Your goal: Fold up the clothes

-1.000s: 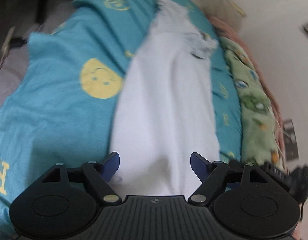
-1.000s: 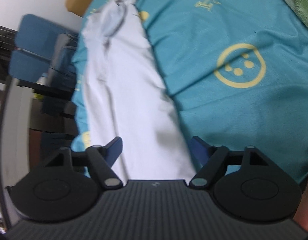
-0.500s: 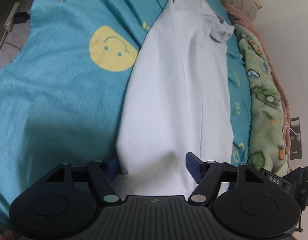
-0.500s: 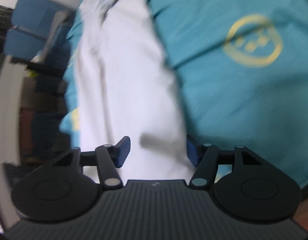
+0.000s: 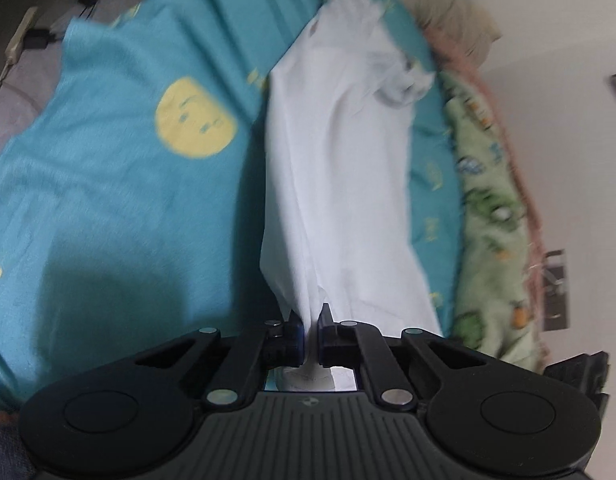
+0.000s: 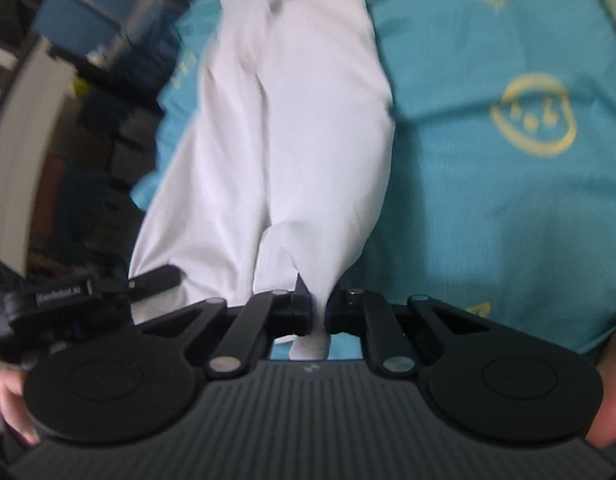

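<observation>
A long white garment [image 5: 340, 168] lies folded lengthwise on a teal bedsheet [image 5: 120, 200] printed with yellow smiley faces. My left gripper [image 5: 311, 322] is shut on the garment's near hem, and the cloth rises in a pinched ridge from its jaws. In the right wrist view the same white garment [image 6: 292, 132] stretches away, and my right gripper [image 6: 318, 308] is shut on its near edge, with a tuft of cloth poking out behind the jaws. The left gripper's body [image 6: 68, 300] shows at the left of that view.
A green patterned blanket [image 5: 492, 216] and a pinkish fringe run along the bed's right side by the white wall [image 5: 568, 40]. A beige pillow [image 5: 448, 8] sits at the head. Blue chairs [image 6: 96, 4] and dark furniture stand beyond the bed's left edge. A hand [image 6: 612, 396] holds the right gripper.
Both grippers were open around the garment's near end; now both have shut on it and the pinched cloth has bunched upward.
</observation>
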